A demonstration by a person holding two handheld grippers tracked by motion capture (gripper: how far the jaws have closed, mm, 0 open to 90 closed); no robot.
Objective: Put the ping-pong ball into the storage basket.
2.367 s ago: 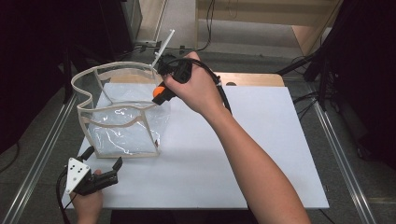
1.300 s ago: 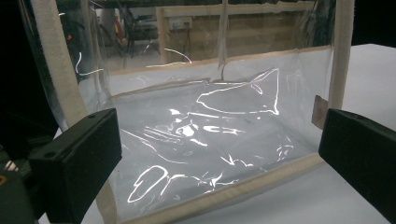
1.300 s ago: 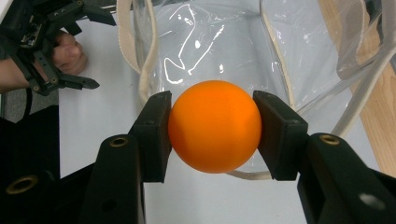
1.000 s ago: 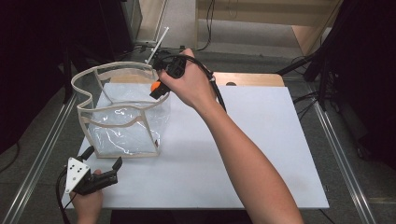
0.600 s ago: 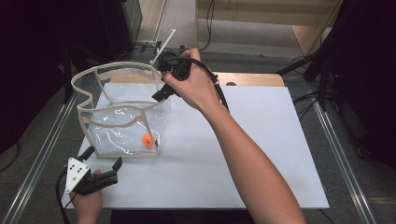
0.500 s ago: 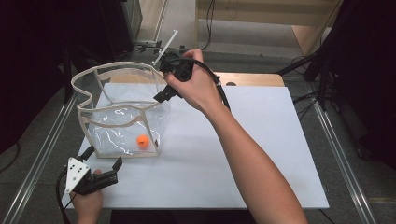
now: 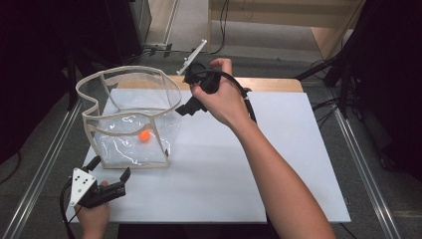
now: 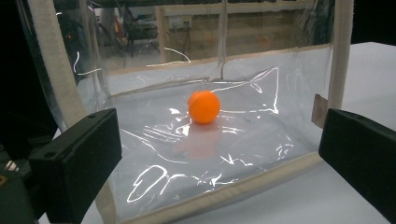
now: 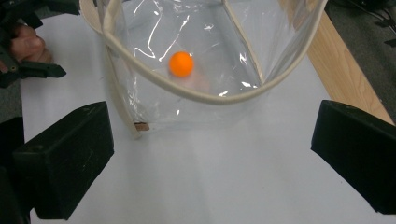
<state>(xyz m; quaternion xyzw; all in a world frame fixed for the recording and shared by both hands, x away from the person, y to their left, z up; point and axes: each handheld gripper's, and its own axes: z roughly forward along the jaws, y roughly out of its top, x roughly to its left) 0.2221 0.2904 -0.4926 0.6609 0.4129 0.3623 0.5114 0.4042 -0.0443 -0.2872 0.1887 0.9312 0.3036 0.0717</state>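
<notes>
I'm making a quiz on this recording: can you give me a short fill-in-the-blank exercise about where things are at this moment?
1. The ball lying inside the clear bag is ____ in colour.
2. The right gripper is held with its jaws ____ and nothing between them.
3. The left gripper rests ____ the bag, on the white table.

Missing words: orange; open; outside
</notes>
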